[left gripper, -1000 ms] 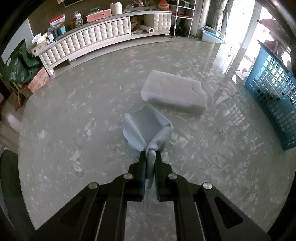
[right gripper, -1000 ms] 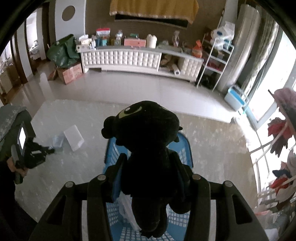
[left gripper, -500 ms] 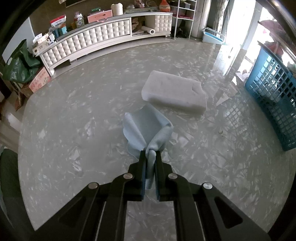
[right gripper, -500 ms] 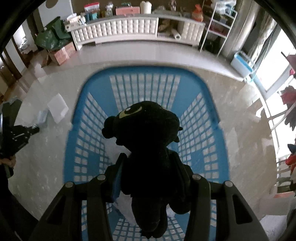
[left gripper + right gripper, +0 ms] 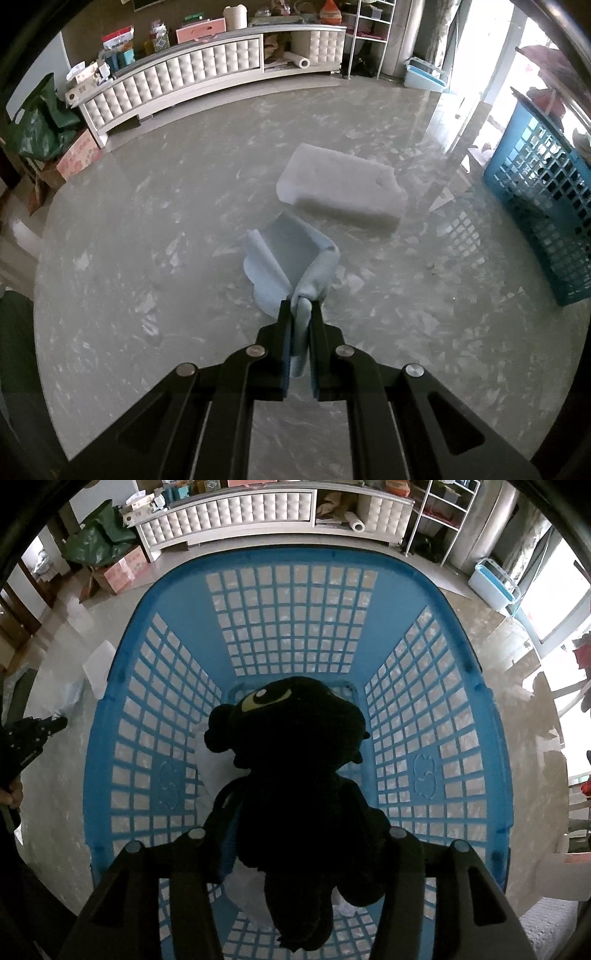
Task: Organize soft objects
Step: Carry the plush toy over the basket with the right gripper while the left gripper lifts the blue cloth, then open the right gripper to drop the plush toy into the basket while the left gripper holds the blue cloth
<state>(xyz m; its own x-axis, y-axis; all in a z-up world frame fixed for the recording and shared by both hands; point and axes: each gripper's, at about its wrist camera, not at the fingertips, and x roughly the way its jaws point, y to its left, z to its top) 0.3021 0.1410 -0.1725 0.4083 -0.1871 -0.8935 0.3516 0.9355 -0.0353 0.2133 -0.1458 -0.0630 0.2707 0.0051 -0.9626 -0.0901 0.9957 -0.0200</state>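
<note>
My left gripper [image 5: 300, 304] is shut on a bunched fold of the light blue cloth [image 5: 291, 251], whose far part rests on the glossy marble tabletop [image 5: 147, 258]. Just beyond it lies a white foam block [image 5: 340, 188]. In the right wrist view my right gripper [image 5: 299, 812] points down into the blue lattice basket [image 5: 295, 559]. A black plush toy [image 5: 291, 731] hangs between its jaws, which are opening, the pads still touching its body. Something white [image 5: 218, 768] lies on the basket floor beneath the toy.
The blue basket [image 5: 546, 206] stands at the table's right edge in the left wrist view. A long white tufted cabinet [image 5: 192, 81] with clutter runs along the far wall. A green bag [image 5: 37, 129] and cardboard boxes sit at the left. A metal rack [image 5: 436, 520] stands far right.
My right gripper has tipped downward and sunk over the basket, which now fills its view, and its jaws stand wider apart around the toy. The left gripper and cloth have not moved.
</note>
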